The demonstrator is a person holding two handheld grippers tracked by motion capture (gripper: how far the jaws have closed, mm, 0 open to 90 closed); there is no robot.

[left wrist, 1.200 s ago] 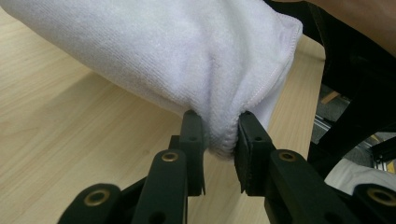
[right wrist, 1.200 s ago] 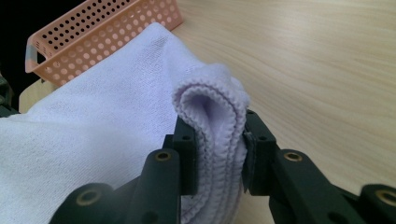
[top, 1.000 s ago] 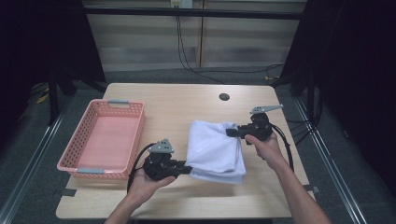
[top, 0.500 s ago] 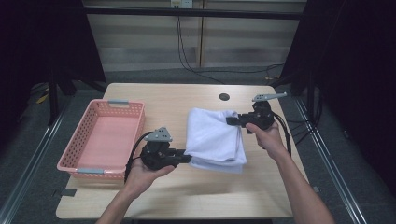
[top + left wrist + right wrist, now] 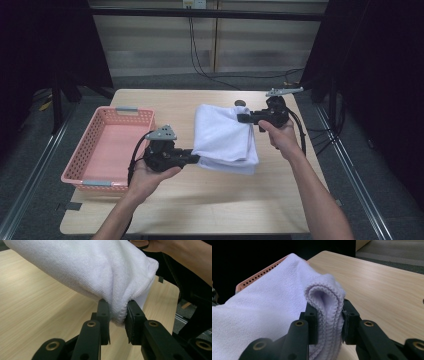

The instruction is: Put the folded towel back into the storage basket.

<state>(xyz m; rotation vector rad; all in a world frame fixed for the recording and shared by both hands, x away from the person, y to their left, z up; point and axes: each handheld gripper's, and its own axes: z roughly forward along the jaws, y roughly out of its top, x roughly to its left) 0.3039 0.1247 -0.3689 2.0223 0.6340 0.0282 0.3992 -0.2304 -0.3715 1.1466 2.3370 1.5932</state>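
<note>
A folded white towel (image 5: 222, 137) hangs above the wooden table (image 5: 210, 200), stretched between my two grippers. My left gripper (image 5: 196, 159) is shut on the towel's near left corner; in the left gripper view the thick towel edge (image 5: 117, 312) is pinched between the black jaws (image 5: 118, 315). My right gripper (image 5: 240, 118) is shut on the far right corner; in the right gripper view the folded towel layers (image 5: 325, 307) are squeezed between the jaws. The towel's lower fold sags down toward the tabletop.
A pink perforated plastic basket (image 5: 85, 172) stands on the left part of the table, its rim (image 5: 262, 273) visible behind the towel. A small dark round hole (image 5: 240, 103) is in the table's far side. Dark floor and rails surround the table.
Both grippers have risen with the towel in them, lifting it off the table. The right gripper moved farther back; the towel now hangs stretched between them.
</note>
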